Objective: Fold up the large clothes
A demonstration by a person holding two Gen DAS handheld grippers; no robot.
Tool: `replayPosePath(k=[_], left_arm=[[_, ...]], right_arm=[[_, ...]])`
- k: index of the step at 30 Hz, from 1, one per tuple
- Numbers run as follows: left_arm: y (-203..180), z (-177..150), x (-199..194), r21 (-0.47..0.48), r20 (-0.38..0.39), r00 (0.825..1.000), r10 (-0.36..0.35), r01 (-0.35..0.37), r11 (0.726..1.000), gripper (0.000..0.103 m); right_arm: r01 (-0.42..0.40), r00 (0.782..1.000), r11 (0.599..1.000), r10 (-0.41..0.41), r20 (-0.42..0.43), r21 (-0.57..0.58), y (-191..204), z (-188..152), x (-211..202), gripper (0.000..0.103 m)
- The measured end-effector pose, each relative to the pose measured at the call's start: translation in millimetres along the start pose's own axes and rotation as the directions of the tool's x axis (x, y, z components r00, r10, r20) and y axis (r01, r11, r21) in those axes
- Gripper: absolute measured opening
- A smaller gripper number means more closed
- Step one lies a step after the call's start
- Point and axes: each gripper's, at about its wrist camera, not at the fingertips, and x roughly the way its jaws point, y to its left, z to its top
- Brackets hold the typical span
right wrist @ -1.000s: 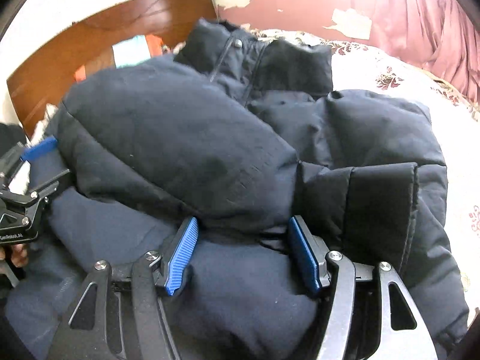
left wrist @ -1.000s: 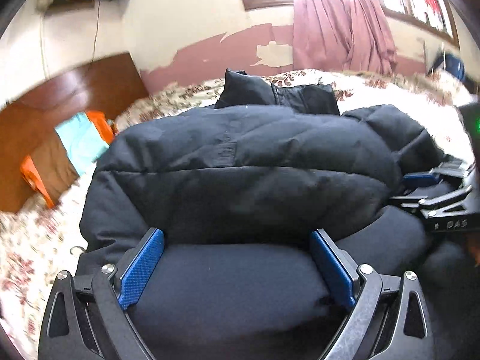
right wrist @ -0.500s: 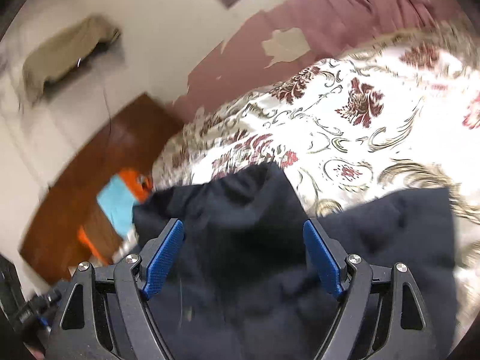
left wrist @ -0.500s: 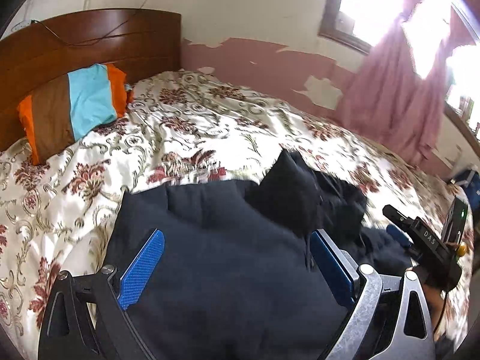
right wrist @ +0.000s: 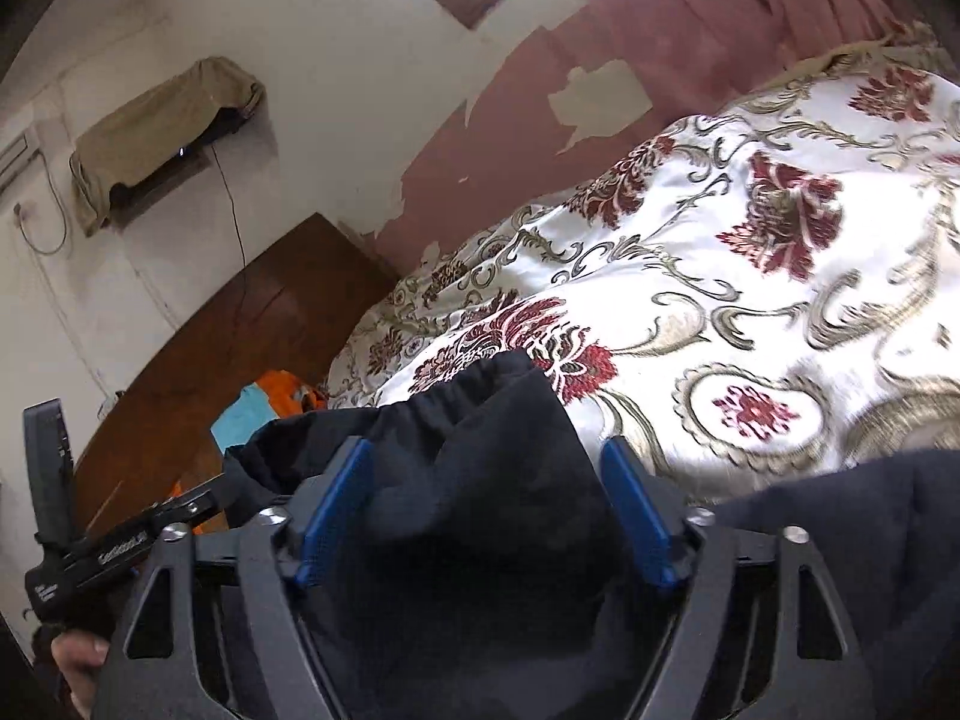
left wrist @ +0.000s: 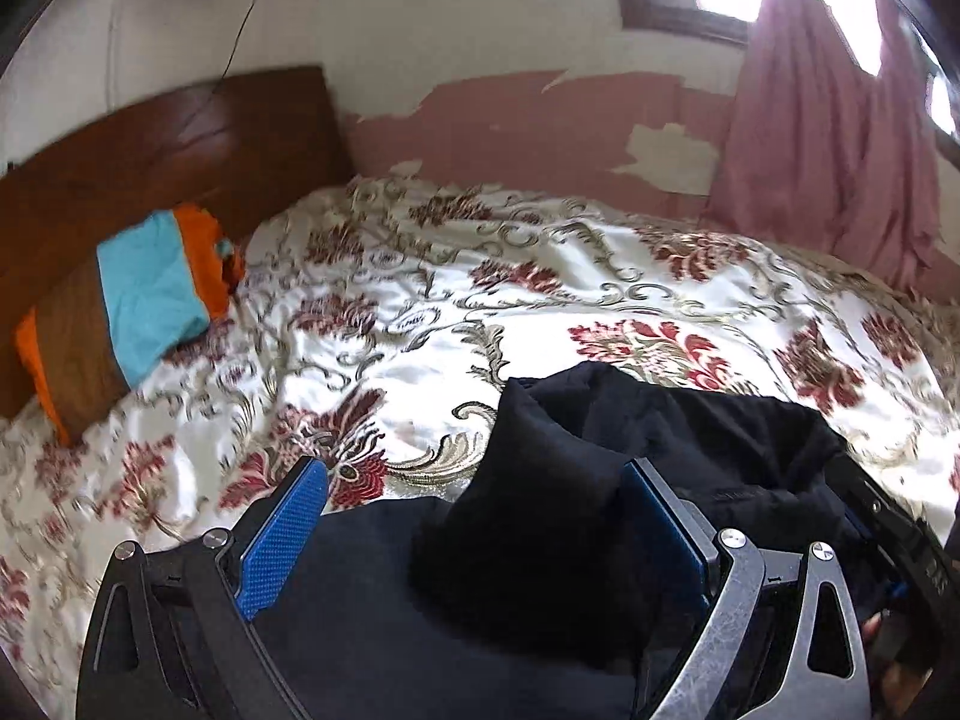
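Note:
A large dark navy padded jacket (left wrist: 600,480) lies bunched at the near edge of a bed, and it shows in the right wrist view (right wrist: 480,510) too. My left gripper (left wrist: 474,528) is open, its blue pads wide apart with a hump of the jacket between them. My right gripper (right wrist: 480,510) is open as well, with a gathered hem of the jacket bulging between its blue pads. The right gripper's body shows at the right edge of the left wrist view (left wrist: 894,534); the left gripper shows at the lower left of the right wrist view (right wrist: 120,546).
The bed has a white floral cover (left wrist: 540,300) spread wide beyond the jacket. A striped orange, teal and brown pillow (left wrist: 126,312) leans on the wooden headboard (left wrist: 150,150). A pink curtain (left wrist: 840,150) hangs at the right. The peeling wall (right wrist: 510,120) is behind.
A second ago both grippers were low over the folded jacket filling the view. Both have since lifted and pulled back, so the bare bedcover shows and the jacket sits bunched between the open pads.

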Motion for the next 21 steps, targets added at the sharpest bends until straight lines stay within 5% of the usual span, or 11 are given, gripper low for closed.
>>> replayPosePath(k=[5,7,11,15,21], left_arm=[[24,0,17,-0.157,-0.016,0.999,-0.044,0.041,0.987,0.098],[31,-3,20,-0.193,-0.012,0.997,-0.079,0.075,0.978,0.09],[30,-7,19,-0.197,-0.008,0.975,-0.224,0.218,0.956,0.011],[30,-15,-4,-0.17,0.048,0.972,-0.232,0.237,0.957,0.008],[67,-51,-60,-0.217,0.123,0.931,-0.342,0.362,0.907,0.007]], right_arm=[[0.009,1.0,1.0,-0.009,-0.001,0.03,-7,0,-1,0.026],[0.02,1.0,1.0,-0.02,-0.001,0.022,-4,-3,-3,0.02],[0.072,0.997,0.997,-0.071,0.038,-0.025,13,-6,-18,0.014],[0.114,0.992,0.993,-0.112,0.062,-0.032,27,-5,-42,0.01],[0.148,0.988,0.985,-0.144,0.05,-0.091,52,-19,-96,0.008]])
